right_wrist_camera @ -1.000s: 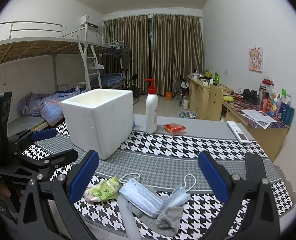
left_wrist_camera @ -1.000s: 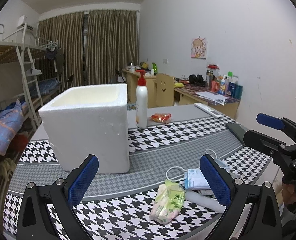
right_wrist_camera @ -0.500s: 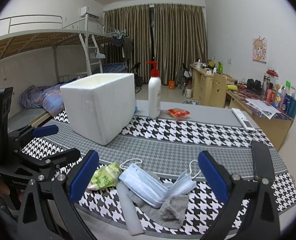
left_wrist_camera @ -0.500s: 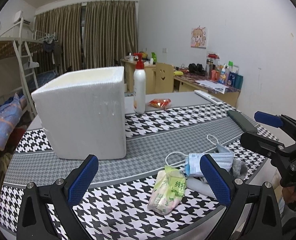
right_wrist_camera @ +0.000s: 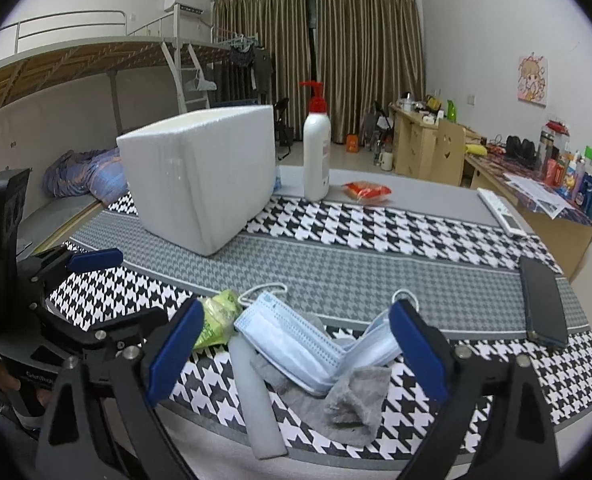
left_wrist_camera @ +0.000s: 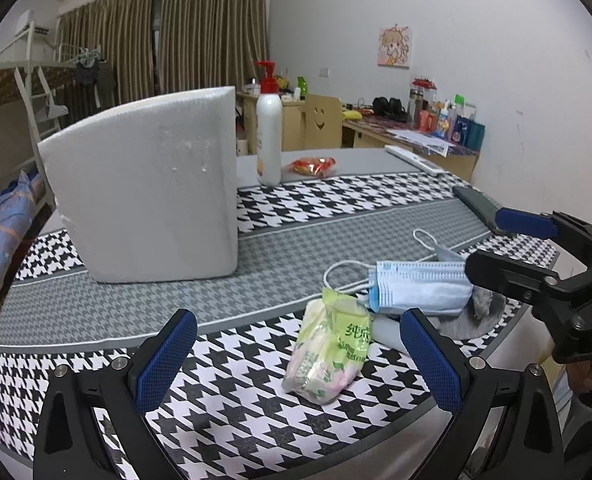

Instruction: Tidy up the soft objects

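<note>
Two grippers, left gripper and right gripper, spread wide, holding nothing, above near table edge. Just beyond: green packet, blue masks, grey cloth clustered, touching. Farther back, foam box, upright.

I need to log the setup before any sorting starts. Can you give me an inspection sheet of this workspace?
Surface: table covered by a houndstooth cloth.
Job's things: blue face masks, grey sock, green tissue pack and white tube piled at the near edge; foam box upright behind.
Clutter: pump bottle, red snack packet, remote, phone.
Grippers: left claw and right claw both open, empty.
Cables: nothing seen.
Surroundings: bunk bed, curtains, desk.
</note>
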`<state>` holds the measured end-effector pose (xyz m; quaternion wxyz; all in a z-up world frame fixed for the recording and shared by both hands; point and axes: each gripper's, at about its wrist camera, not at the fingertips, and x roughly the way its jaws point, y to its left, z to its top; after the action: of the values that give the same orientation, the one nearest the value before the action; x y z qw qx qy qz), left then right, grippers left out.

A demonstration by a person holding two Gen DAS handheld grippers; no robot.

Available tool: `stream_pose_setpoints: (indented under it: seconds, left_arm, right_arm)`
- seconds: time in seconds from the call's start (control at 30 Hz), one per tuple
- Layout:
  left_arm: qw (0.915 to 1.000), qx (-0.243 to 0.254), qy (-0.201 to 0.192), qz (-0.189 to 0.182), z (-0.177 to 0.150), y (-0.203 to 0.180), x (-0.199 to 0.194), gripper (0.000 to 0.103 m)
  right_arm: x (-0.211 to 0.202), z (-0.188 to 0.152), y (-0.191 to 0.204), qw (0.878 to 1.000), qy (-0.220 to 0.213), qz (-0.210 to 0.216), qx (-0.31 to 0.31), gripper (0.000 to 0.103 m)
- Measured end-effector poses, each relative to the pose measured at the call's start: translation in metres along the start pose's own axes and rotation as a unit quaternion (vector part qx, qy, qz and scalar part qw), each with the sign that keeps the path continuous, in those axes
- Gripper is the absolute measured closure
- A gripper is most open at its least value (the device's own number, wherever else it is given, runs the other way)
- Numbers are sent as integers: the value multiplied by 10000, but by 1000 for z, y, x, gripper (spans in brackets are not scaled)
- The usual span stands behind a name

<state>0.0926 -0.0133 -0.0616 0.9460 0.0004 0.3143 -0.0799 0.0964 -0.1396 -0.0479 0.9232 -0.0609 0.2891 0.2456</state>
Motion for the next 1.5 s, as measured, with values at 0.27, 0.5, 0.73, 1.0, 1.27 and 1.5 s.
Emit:
stream_pose_setpoints:
  seconds: [0.27,0.5,0.73,1.0,1.27,1.5]
  left_arm:
    - [9998,-22,181,-47,-5,-3,10,1]
    - [9993,31,350,-129,-8,-7,19,1]
    - [9980,67,594,-212,-12,-9,31,13]
    - [9962,151,808,-277,-16,-11,41,25]
    - [9945,227,986,-285,-20,-12,49,39]
    - [9948,275,948,-260,-20,-12,49,53]
  right_arm:
    - [15,-5,0,9995,285,104,-74,23]
    - [29,-11,-5,9981,598,78,-90,29]
    - [33,-12,-3,9966,783,31,-252,34]
    - [41,-11,5,9914,1013,-110,-819,39]
    - [49,-16,5,9866,1248,-166,-1036,43]
    - [41,-18,11,9828,1231,-244,-1355,43]
